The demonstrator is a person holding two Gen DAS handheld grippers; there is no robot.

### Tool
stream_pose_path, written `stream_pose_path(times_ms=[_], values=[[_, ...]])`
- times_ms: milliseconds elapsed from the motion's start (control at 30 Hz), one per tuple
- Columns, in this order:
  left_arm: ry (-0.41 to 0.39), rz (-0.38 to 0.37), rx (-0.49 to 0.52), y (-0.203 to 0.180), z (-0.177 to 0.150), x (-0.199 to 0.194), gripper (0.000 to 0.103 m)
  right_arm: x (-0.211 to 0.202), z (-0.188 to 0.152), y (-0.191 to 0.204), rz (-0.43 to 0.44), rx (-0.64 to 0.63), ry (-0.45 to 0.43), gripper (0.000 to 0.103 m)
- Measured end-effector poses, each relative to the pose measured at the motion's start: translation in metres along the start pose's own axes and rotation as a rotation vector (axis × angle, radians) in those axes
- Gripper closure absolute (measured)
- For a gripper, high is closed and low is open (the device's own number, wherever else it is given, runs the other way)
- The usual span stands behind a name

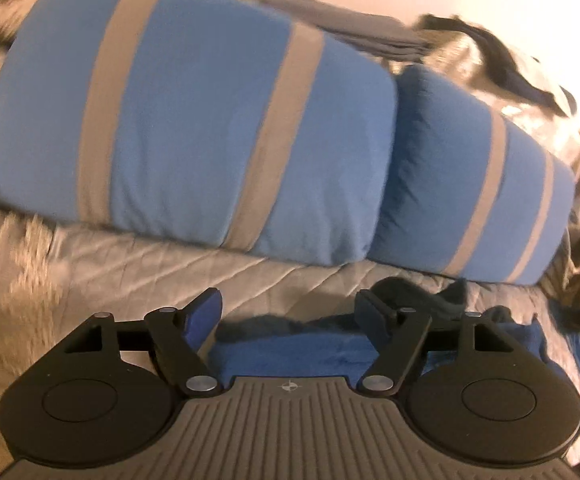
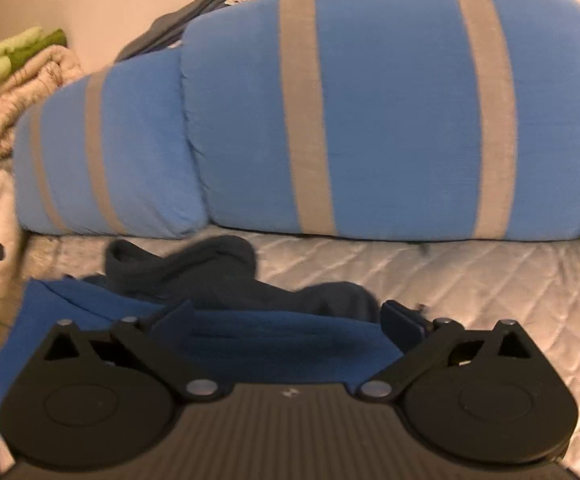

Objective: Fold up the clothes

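Observation:
A bright blue garment (image 1: 290,354) lies flat on the quilted grey bedspread (image 1: 170,264). A dark navy garment (image 2: 210,272) lies crumpled on the blue garment's far edge, and part of it shows as the dark garment (image 1: 422,296) in the left wrist view. My left gripper (image 1: 290,312) hovers over the blue cloth, open, its pads pressing on nothing. My right gripper (image 2: 288,316) stands open very wide over the same blue garment (image 2: 250,344), with the cloth below the fingers and not pinched.
Two blue pillows with grey stripes (image 1: 194,120) (image 2: 390,112) lean at the bed's far side. Dark clothes (image 1: 350,24) lie behind them. Fluffy beige blankets (image 2: 10,92) and a green folded item (image 2: 10,56) are piled at the left. Bare bedspread (image 2: 470,280) lies to the right.

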State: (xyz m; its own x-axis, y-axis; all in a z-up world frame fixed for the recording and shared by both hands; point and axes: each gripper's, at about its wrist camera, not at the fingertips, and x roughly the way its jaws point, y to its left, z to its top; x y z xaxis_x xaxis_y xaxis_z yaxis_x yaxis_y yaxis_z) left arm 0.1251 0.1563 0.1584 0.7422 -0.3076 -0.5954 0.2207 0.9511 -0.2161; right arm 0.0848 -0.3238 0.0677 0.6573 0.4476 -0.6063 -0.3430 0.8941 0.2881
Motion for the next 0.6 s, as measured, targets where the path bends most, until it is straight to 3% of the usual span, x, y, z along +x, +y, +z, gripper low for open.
stream_pose_path(times_ms=[133, 333, 467, 600], values=[[-0.015, -0.027, 0.070, -0.028, 0.026, -0.014, 0.030, -0.004, 0.022, 0.015, 0.035, 0.003, 0.009, 0.000], [0.051, -0.053, 0.146, -0.072, 0.076, -0.010, 0.029, 0.010, 0.061, 0.051, 0.029, -0.087, 0.089, 0.000], [0.081, -0.082, 0.117, -0.083, 0.094, 0.012, 0.028, 0.026, 0.084, 0.067, 0.060, -0.068, 0.140, 0.000], [0.175, -0.072, 0.107, -0.091, 0.095, 0.054, 0.028, 0.054, 0.105, 0.069, 0.075, 0.033, 0.192, 0.000]])
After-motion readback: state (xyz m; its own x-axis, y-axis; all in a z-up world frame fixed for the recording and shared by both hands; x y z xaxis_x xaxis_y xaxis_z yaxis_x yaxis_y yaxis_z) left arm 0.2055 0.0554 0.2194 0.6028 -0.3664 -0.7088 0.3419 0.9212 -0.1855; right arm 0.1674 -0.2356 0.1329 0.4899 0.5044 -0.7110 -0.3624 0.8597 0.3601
